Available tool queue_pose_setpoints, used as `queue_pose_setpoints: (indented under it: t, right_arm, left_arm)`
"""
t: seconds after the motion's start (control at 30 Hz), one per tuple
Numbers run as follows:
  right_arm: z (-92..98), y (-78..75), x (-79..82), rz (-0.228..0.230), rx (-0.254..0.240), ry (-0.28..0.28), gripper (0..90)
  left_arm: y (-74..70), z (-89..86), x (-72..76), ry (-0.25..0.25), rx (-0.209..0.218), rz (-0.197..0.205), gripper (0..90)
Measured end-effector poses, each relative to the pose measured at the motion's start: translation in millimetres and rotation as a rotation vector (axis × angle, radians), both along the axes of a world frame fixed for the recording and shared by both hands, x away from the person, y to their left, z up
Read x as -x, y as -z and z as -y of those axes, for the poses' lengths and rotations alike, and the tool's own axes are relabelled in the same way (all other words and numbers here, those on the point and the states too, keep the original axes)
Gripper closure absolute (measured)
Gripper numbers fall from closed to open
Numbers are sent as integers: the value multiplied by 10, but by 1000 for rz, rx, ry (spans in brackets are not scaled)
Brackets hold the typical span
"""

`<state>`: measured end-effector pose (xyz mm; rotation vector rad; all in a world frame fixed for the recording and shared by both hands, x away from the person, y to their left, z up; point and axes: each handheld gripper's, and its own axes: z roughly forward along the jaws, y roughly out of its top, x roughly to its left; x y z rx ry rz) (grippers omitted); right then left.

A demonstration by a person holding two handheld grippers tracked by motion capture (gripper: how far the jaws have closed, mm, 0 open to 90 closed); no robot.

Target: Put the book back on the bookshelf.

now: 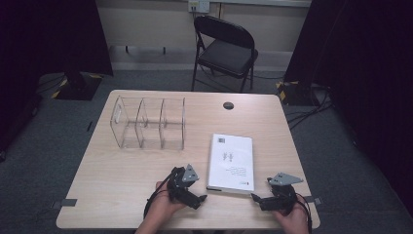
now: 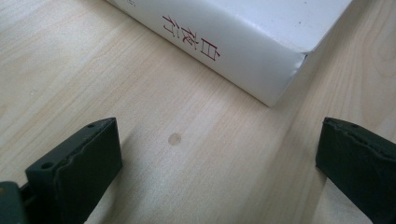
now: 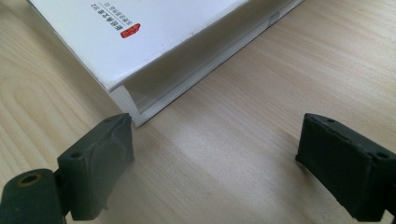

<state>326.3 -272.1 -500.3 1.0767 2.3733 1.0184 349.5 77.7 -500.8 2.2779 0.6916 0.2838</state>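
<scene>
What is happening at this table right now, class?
A person holds a tool in each hand at the near edge of a wooden table. The left tool and right tool sit either side of a white book lying flat, both with jaws open and nothing gripped. A clear divided organizer stands farther back.

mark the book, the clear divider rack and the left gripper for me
book (image 1: 230,161), high view, middle of the white cover
clear divider rack (image 1: 148,123), high view, a middle partition wall
left gripper (image 1: 203,197), high view, between its open fingers
</scene>
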Motion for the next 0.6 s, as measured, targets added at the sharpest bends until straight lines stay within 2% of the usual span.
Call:
queue_pose_setpoints:
  t: [0.23, 0.33, 0.37, 0.4, 0.47, 0.6]
  right_arm:
    - [8, -2, 8, -5, -1, -1, 98]
    - [9, -2, 7, -5, -1, -1, 98]
    - [9, -2, 7, -5, -1, -1, 98]
    - [10, -2, 6, -5, -1, -1, 99]
    - [9, -2, 6, -5, -1, -1, 98]
    - [11, -3, -20, -6, -2, -13, 97]
  left_arm:
    - [-1, 1, -1, 1, -1, -1, 0]
    - [4, 22, 6, -17, 8, -1, 0]
    - [-2, 29, 5, -27, -7, 1, 0]
    - [0, 57, 16, -55, -2, -1, 0]
    - [10, 89, 21, -78, 14, 2, 0]
    - [3, 95, 15, -76, 6, -1, 0]
